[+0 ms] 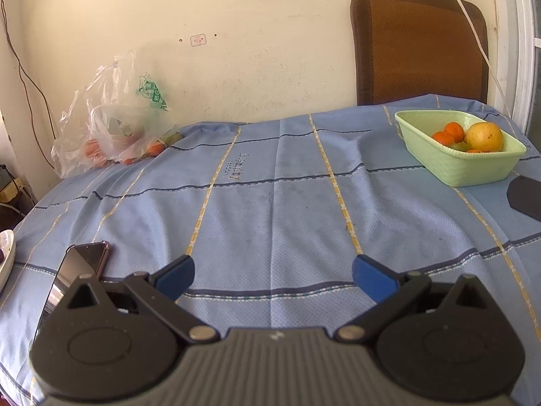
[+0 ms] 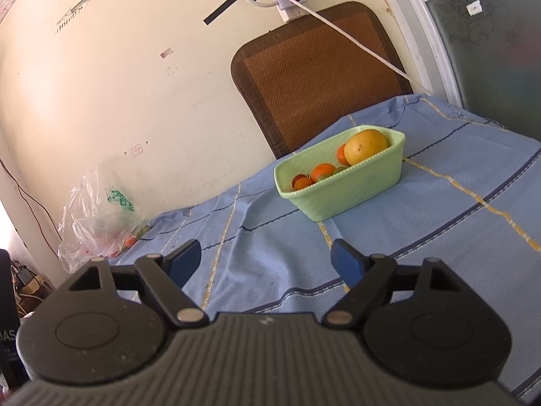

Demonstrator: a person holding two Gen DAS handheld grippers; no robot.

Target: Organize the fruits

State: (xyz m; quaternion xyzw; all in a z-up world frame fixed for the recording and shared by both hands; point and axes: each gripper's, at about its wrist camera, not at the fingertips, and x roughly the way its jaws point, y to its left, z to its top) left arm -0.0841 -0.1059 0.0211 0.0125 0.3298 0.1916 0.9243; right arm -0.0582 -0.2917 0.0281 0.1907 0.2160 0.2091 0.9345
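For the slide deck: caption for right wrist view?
Open right claw faces pale green plastic basket of fruit on blue cloth.

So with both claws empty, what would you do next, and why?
Probably reach the left claw toward the plastic bag by the wall. Both claws are open and hold nothing, the green basket already has fruit, and orange fruit still shows in the bag.

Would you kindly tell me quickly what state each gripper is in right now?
Left gripper: open, holding nothing, above the blue striped tablecloth.
Right gripper: open, holding nothing.
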